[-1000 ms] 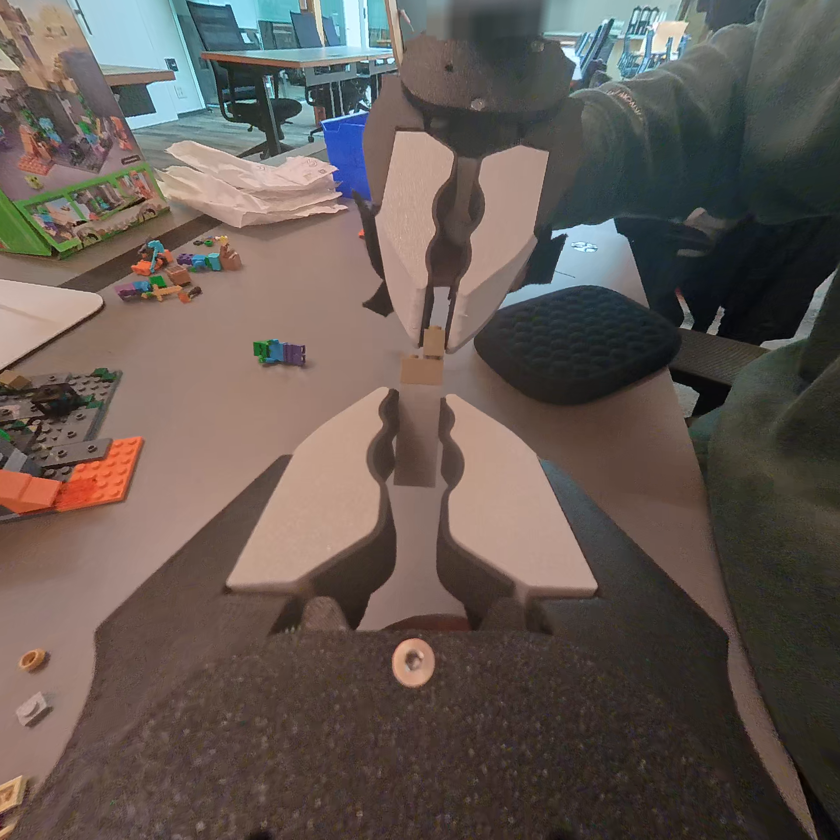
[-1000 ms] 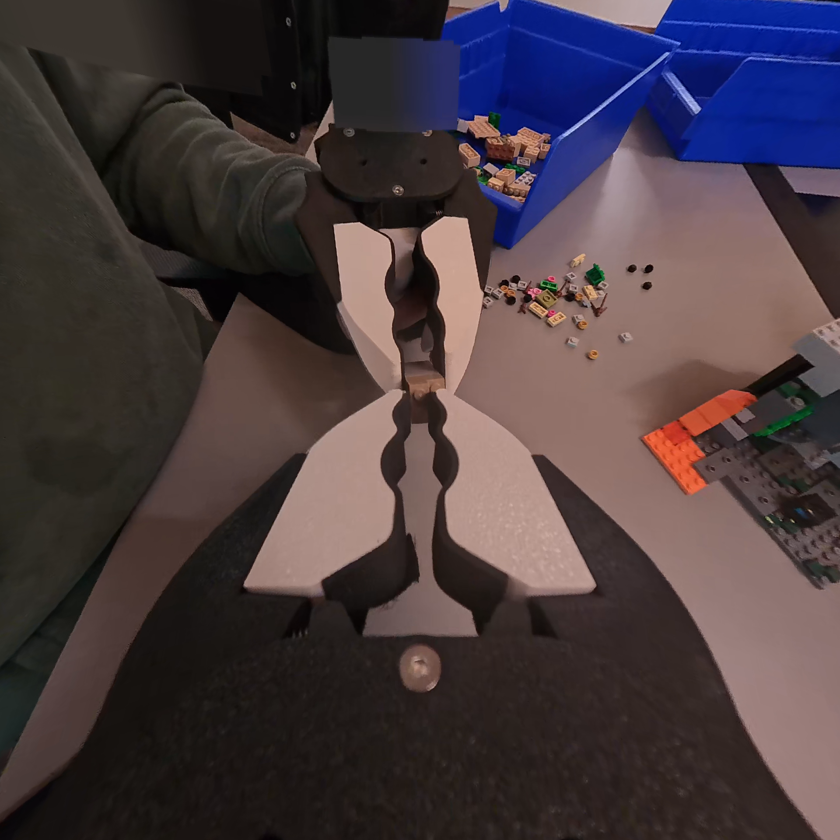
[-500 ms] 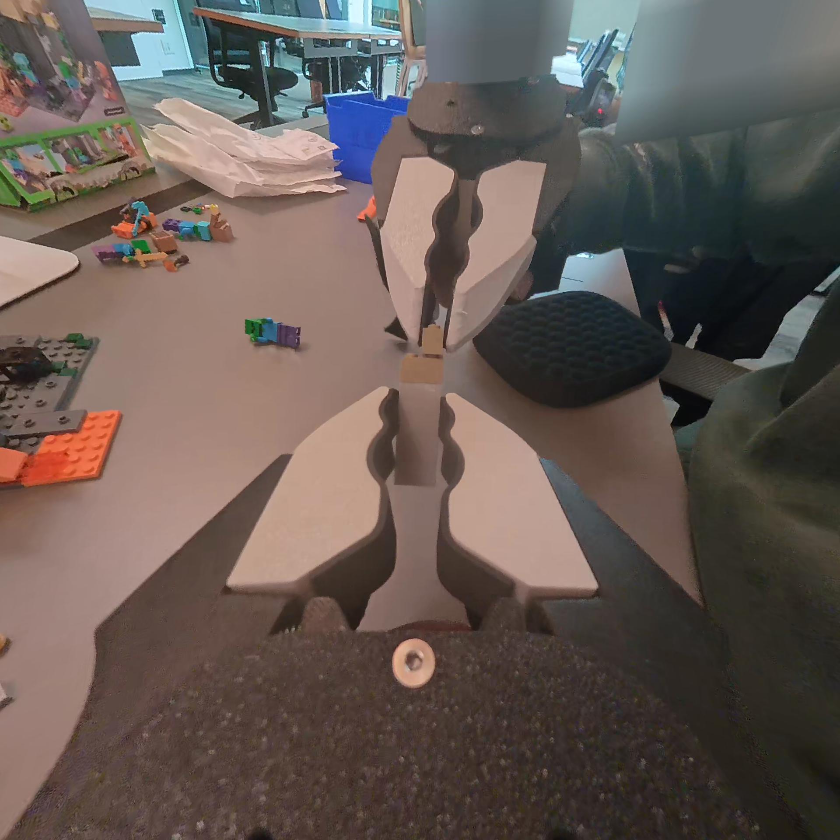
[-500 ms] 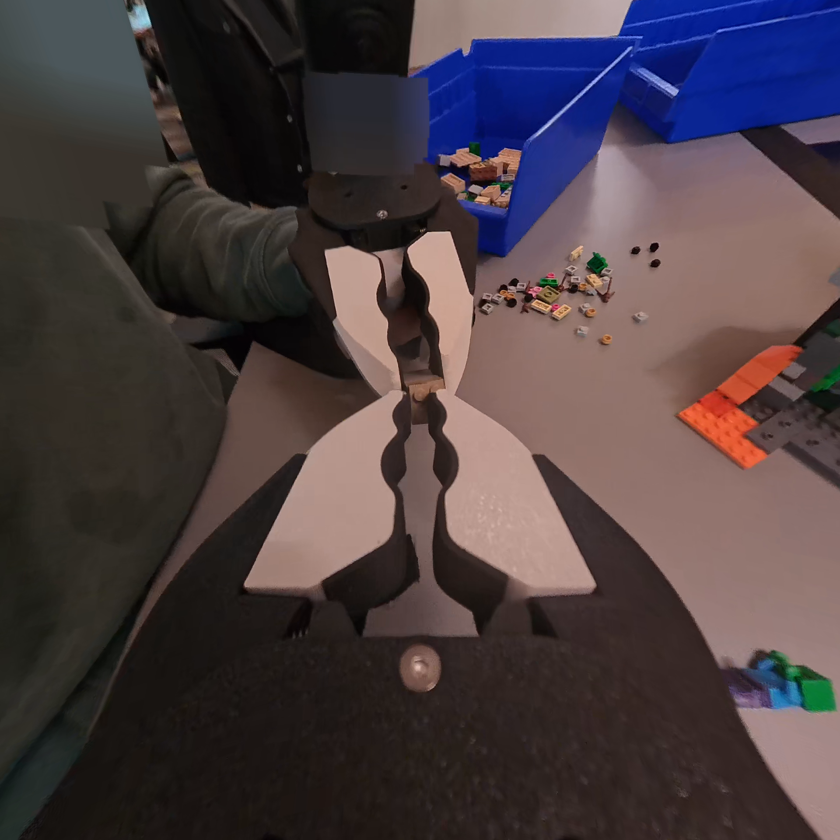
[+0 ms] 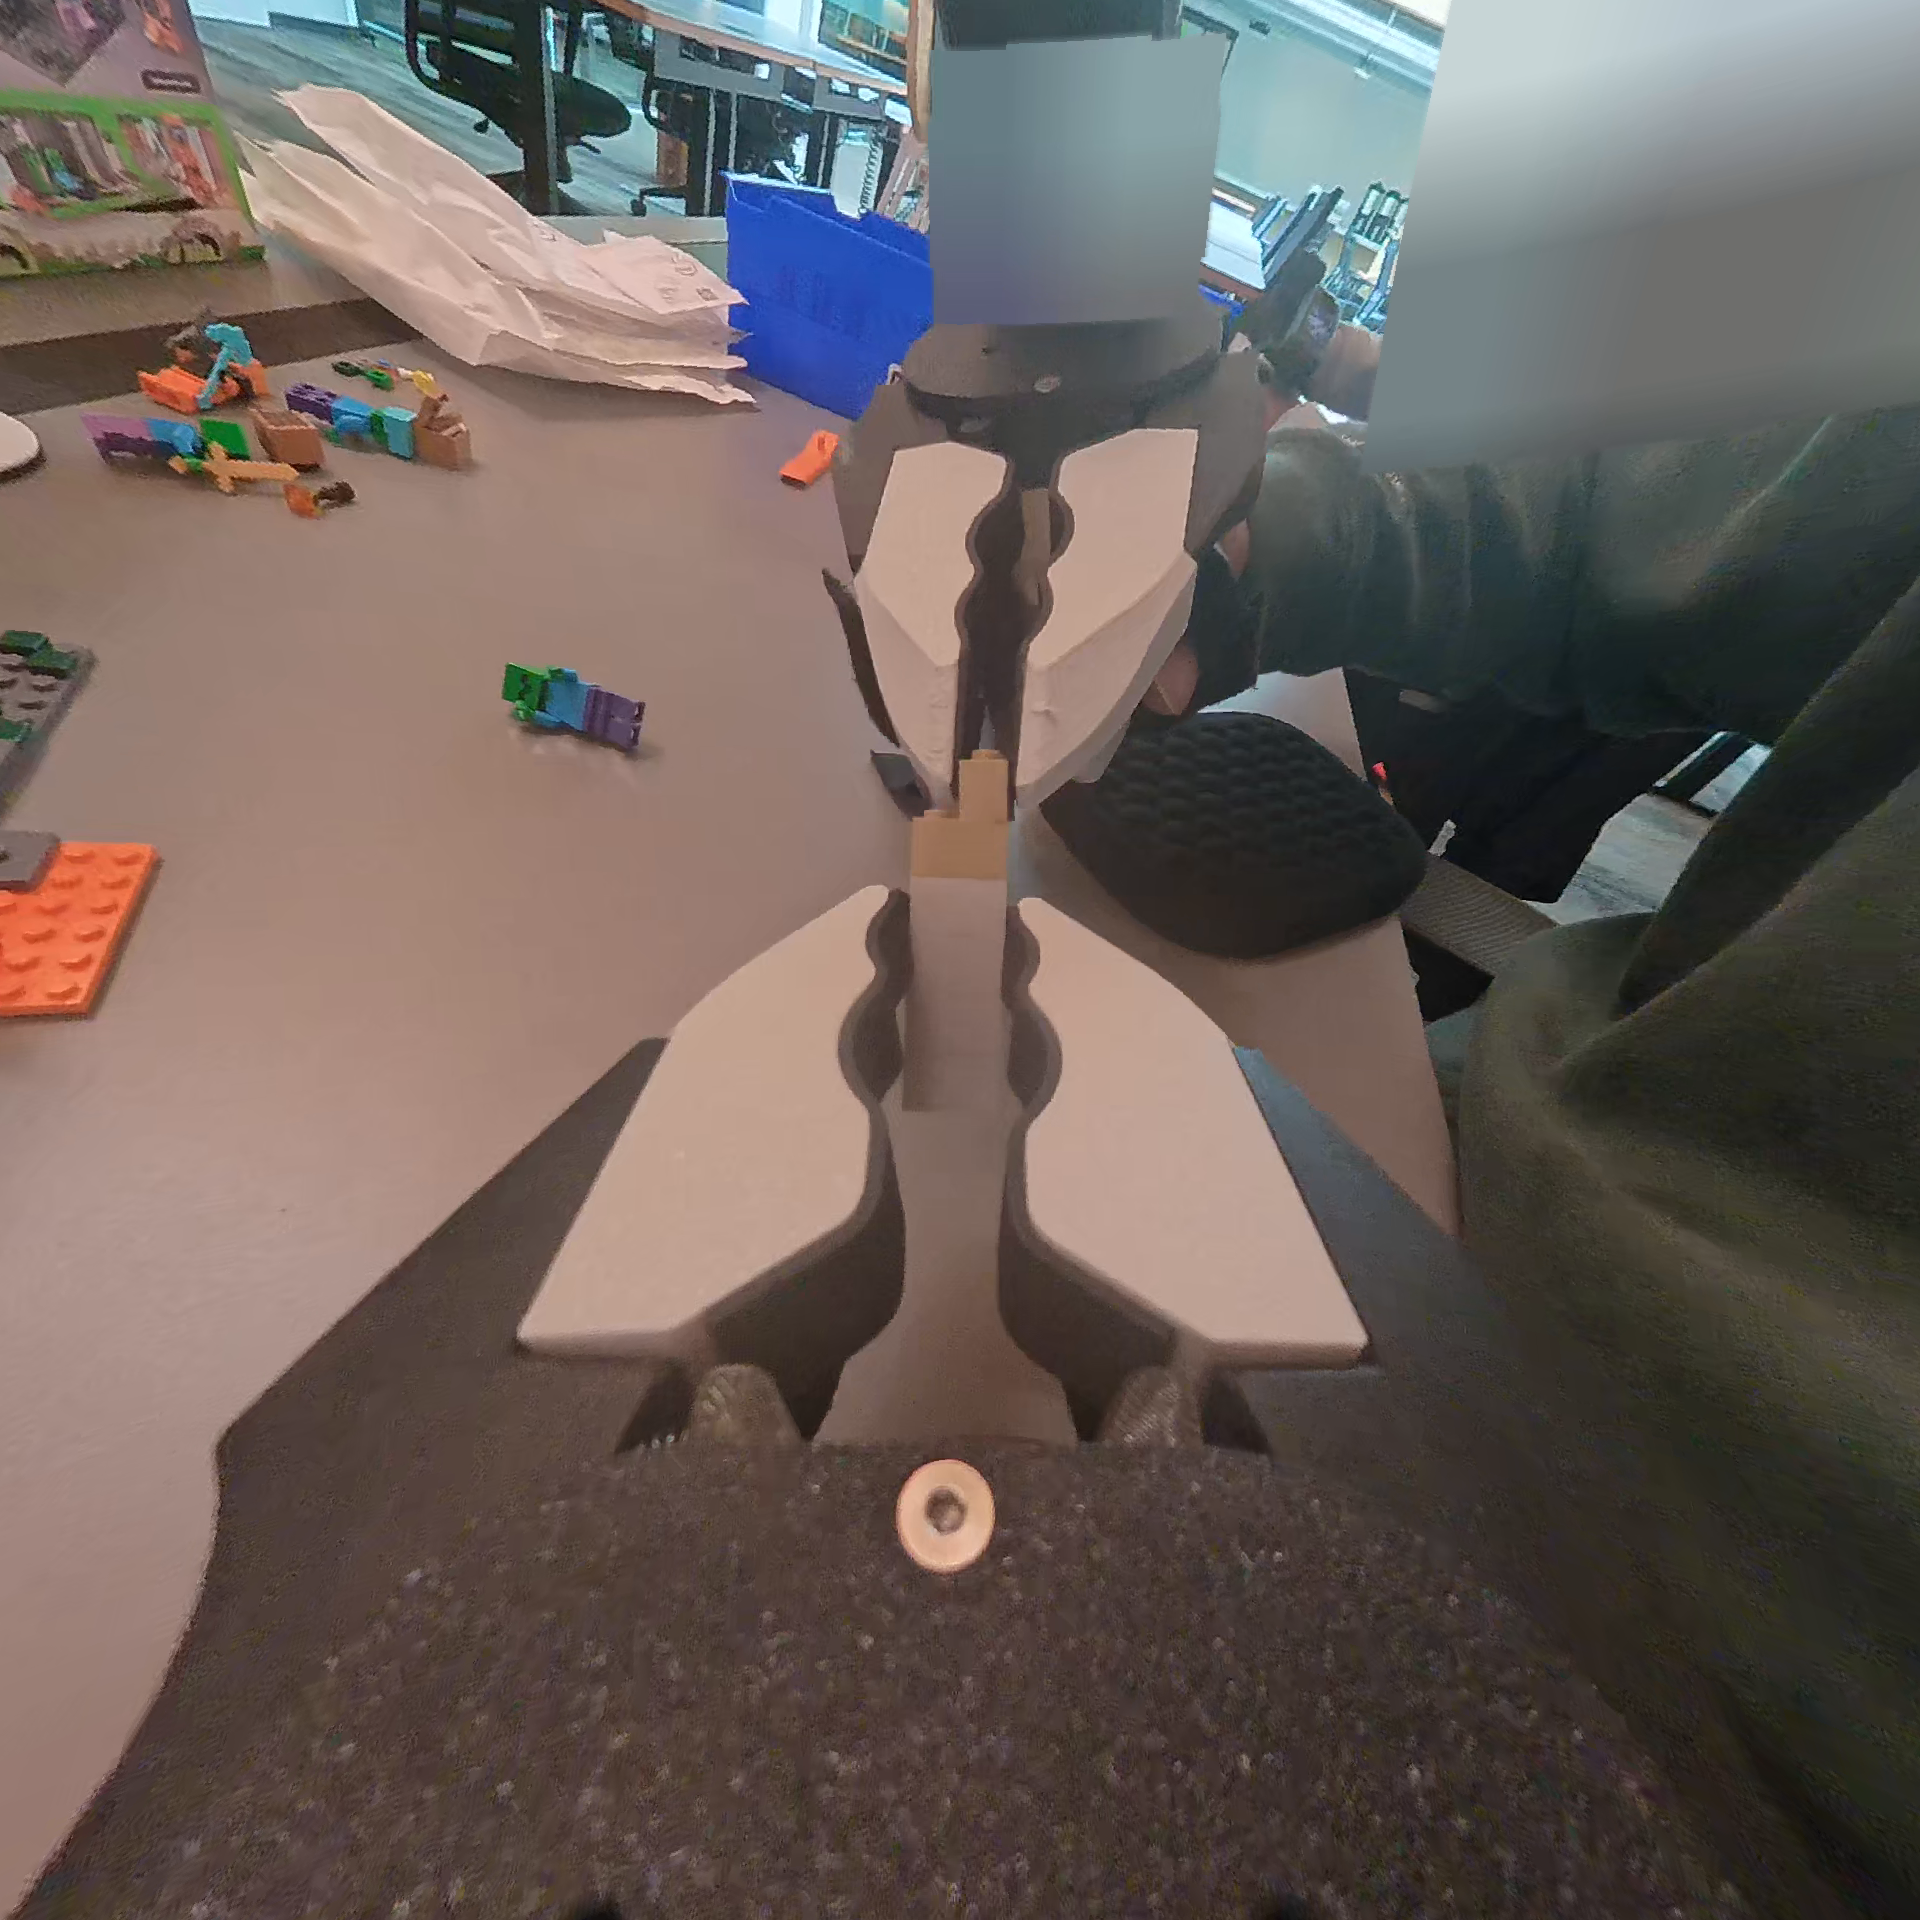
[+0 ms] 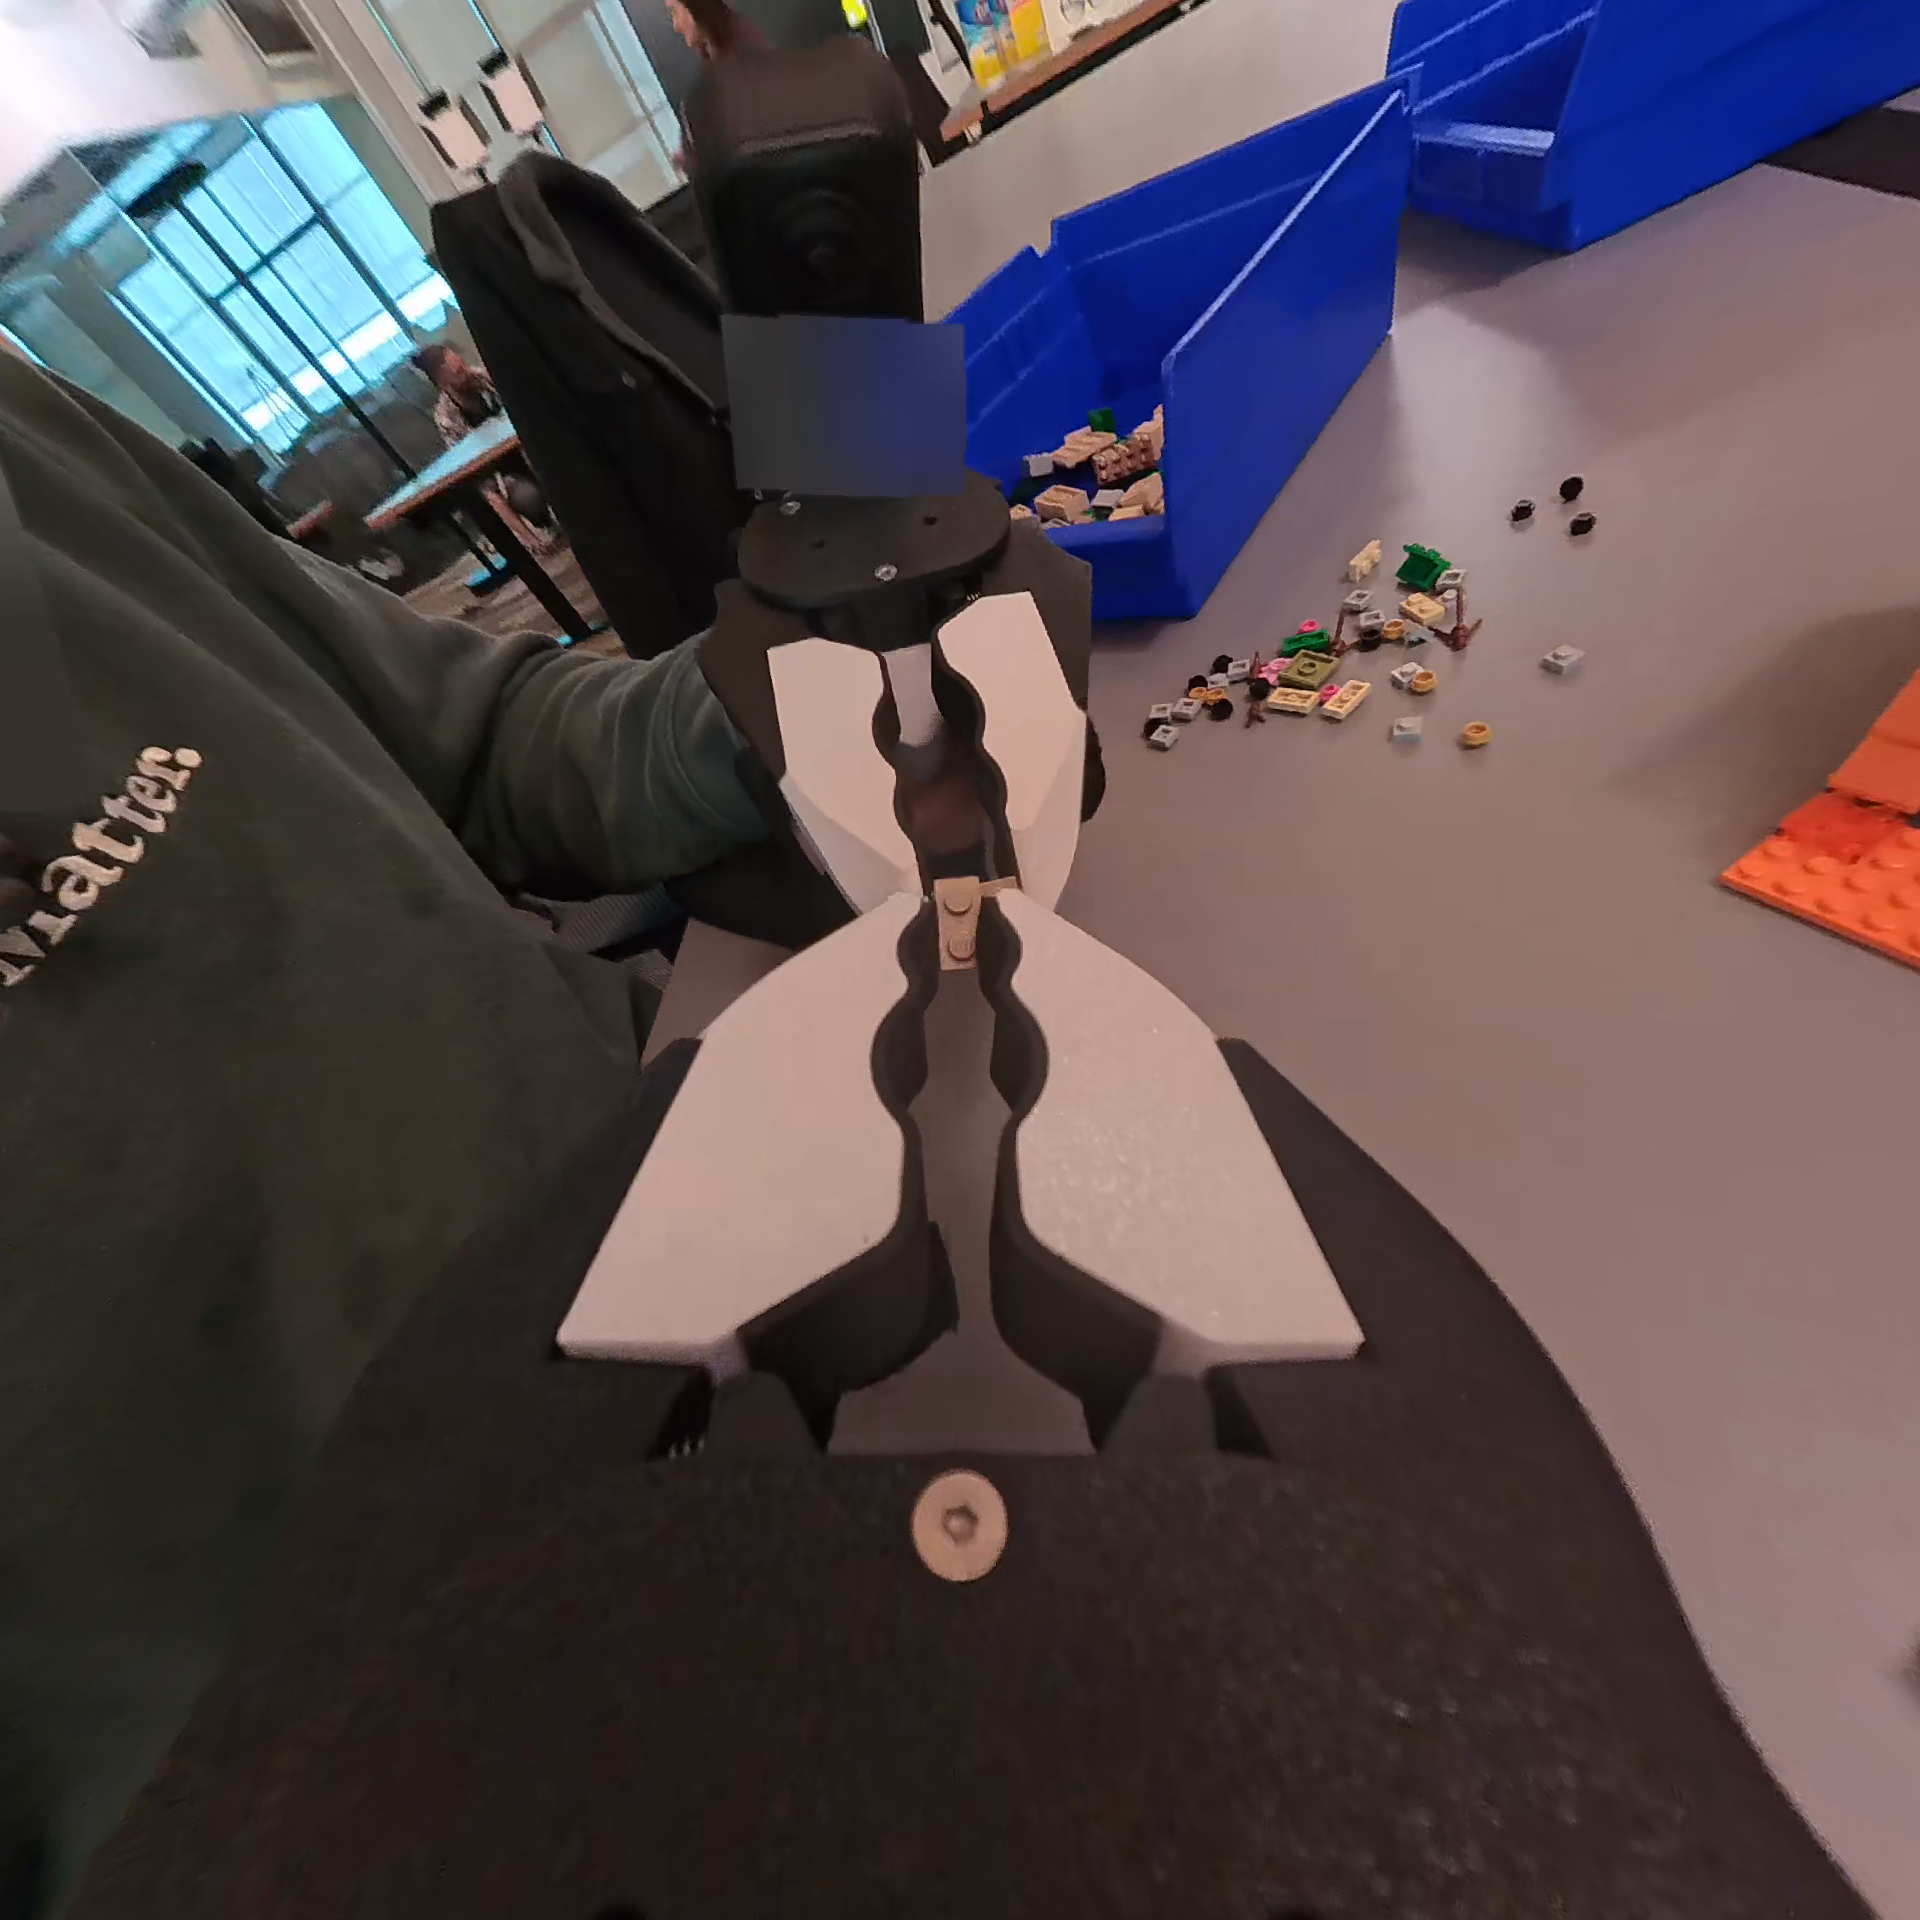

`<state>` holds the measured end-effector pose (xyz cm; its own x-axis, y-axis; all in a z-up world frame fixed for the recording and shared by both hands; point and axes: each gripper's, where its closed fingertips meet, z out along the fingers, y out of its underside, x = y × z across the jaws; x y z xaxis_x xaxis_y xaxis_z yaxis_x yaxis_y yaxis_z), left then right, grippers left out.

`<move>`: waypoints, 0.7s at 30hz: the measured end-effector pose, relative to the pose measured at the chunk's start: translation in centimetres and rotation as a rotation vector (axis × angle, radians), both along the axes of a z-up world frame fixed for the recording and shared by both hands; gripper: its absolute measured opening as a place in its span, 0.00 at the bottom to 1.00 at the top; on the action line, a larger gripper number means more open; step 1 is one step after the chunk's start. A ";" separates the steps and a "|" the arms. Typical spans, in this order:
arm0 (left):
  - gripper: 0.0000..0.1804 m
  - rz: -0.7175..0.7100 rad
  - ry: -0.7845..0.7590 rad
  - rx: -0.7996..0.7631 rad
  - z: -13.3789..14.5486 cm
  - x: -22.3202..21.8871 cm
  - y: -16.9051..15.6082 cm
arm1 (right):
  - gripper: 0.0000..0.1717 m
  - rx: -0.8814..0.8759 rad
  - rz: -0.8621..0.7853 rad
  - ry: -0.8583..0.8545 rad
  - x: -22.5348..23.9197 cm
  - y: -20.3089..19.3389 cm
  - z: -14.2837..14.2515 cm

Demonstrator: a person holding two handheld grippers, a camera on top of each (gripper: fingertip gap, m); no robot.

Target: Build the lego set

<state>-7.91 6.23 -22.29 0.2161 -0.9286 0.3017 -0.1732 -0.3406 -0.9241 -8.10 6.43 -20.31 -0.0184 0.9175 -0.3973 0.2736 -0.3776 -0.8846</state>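
the left gripper (image 5: 958,894) is clamping a grey-and-tan brick piece (image 5: 957,862) between its fingers, held above the grey table (image 5: 436,935). just beyond that piece, the right gripper (image 5: 982,774) is pinching a small tan plate (image 6: 957,925), which is touching the piece's far end. right of the piece a black mesh pad (image 5: 1236,831) is lying; left of it a green-blue-purple figure (image 5: 571,707) is lying, an orange plate (image 5: 62,925) farther left, white paper bags (image 5: 499,270) and a blue bin (image 5: 821,281) beyond.
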 end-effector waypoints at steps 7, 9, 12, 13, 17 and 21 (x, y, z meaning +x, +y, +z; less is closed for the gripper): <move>0.09 -0.020 -0.064 -0.063 0.6 -0.2 0.0 | 0.04 -0.016 -0.002 0.076 -0.3 0.1 0.5; 0.09 -0.020 -0.104 -0.095 1.0 -0.3 0.0 | 0.05 -0.031 -0.012 0.116 -0.5 0.2 0.9; 0.09 -0.017 -0.130 -0.114 1.2 -0.4 0.1 | 0.05 -0.057 -0.022 0.153 -0.7 0.4 1.1; 0.09 -0.017 -0.141 -0.124 1.3 -0.4 0.2 | 0.05 -0.069 -0.021 0.164 -0.8 0.4 1.2; 0.09 -0.016 -0.155 -0.140 1.4 -0.5 0.2 | 0.05 -0.083 -0.030 0.190 -0.9 0.4 1.2; 0.09 -0.018 -0.146 -0.138 1.3 -0.5 0.2 | 0.05 -0.102 -0.032 0.218 -1.0 0.4 1.1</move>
